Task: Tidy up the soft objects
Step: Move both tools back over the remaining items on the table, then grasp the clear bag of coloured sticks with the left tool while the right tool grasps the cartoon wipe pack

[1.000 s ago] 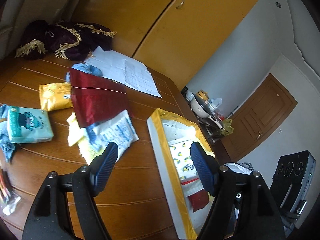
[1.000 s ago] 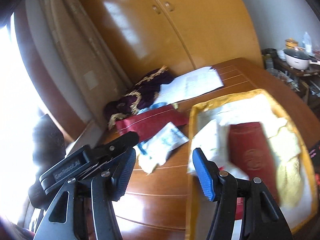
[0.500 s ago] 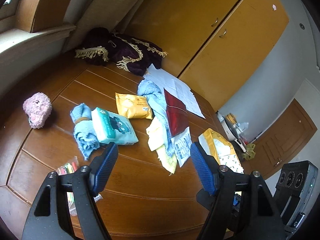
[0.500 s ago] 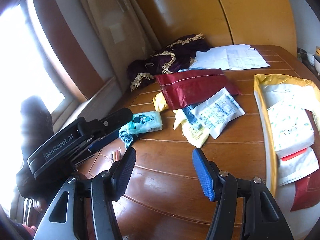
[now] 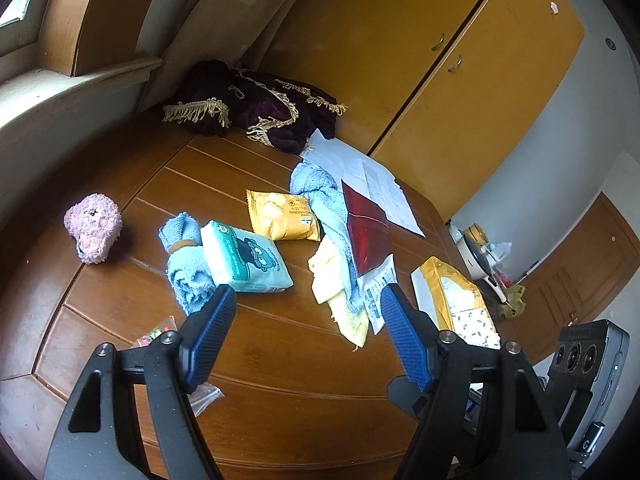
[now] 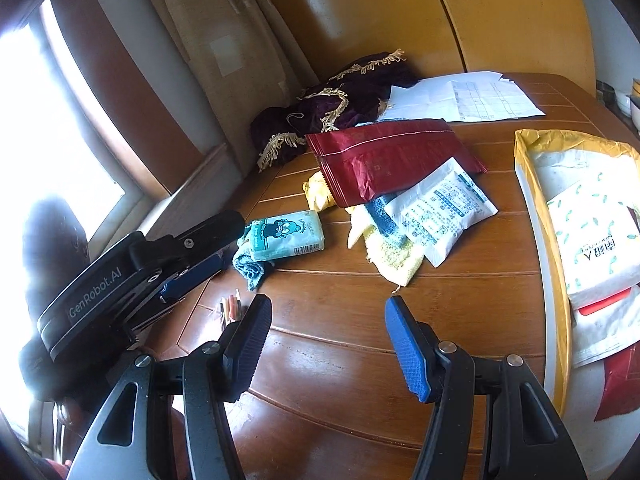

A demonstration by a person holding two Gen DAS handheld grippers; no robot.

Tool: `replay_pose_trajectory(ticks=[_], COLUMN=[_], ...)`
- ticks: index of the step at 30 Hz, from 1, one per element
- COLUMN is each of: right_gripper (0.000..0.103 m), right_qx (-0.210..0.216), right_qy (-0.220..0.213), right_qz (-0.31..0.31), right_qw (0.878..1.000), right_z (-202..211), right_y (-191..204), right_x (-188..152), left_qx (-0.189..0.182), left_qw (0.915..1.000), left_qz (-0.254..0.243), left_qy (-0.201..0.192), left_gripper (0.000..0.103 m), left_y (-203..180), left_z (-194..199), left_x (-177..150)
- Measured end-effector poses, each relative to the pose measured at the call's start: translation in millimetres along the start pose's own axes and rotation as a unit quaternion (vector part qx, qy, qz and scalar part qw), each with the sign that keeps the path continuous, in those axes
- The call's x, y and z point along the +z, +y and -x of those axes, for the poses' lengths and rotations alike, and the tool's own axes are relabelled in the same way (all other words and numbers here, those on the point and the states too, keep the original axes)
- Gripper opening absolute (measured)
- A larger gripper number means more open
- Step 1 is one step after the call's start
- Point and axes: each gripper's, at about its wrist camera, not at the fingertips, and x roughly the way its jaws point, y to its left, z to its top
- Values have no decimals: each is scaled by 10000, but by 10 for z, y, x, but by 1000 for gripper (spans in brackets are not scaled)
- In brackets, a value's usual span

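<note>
— Sorting's partly done? The yellow-rimmed bin (image 6: 536, 216) holds a few packs.
— Yes, but the tissue pack (image 5: 244, 258), towels (image 5: 324, 208), red pouch (image 6: 384, 160) and pink plush (image 5: 93, 227) remain on the table (image 5: 280, 360) (both grippers' fingers wide apart, empty).

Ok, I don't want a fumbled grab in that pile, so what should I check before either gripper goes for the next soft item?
1. Left gripper open and empty: ok.
2. Right gripper open and empty: ok.
3. Yellow-rimmed bin has room: cannot tell; it already holds several packs and its far side is out of view.
4. Teal tissue pack free to lift: ok on top, though it leans on the rolled blue towel.
5. Yellow cloth free: not ok, the white sachet and red foil pouch overlap it.
6. Pink plush toy unobstructed: ok, it sits alone.
</note>
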Motion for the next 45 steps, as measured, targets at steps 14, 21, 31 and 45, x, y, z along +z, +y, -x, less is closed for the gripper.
replay_pose_trajectory(ticks=[14, 21, 31, 45], right_gripper=[68, 68, 68, 79], right_qx=[471, 634, 130, -233], right_qy=[211, 501, 1098, 1070], right_qz=[53, 338, 548, 625], right_qw=[9987, 9962, 9924, 9920], right_z=[-186, -390, -1170, -1718], right_y=[34, 271, 574, 454], right_x=[-13, 185, 639, 683], left_qx=[844, 994, 958, 1506], left_qw=[9958, 9936, 9934, 9866], left_qz=[230, 537, 326, -244], left_qy=[-265, 58, 546, 587], left_gripper=[74, 74, 74, 39], left_y=[553, 879, 729, 456], left_z=[208, 241, 82, 9], left_x=[148, 40, -222, -405])
